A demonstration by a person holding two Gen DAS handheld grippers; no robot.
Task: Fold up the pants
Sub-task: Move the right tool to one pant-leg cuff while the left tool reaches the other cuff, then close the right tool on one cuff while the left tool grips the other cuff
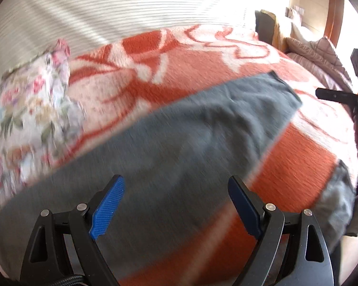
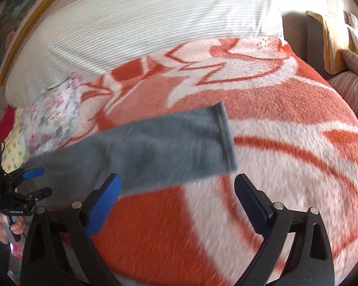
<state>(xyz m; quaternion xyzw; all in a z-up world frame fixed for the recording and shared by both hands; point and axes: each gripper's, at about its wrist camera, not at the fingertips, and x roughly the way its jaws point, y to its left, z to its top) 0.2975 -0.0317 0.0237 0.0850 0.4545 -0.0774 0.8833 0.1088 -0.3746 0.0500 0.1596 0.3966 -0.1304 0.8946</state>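
Pants (image 2: 140, 147) lie as a long gray strip on blanket (image 2: 286, 124), w/ more folds left; both grippers (image 1: 176, 205) (image 2: 177, 205) spread wide, holding nothing.

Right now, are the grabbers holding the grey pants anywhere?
No. The left gripper and the right gripper are both open with nothing between the pads. The grey pants lie loose on the orange blanket.

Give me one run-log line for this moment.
left gripper: open, empty | right gripper: open, empty | grey pants: flat on orange-white blanket, unheld | frames: motion-blurred
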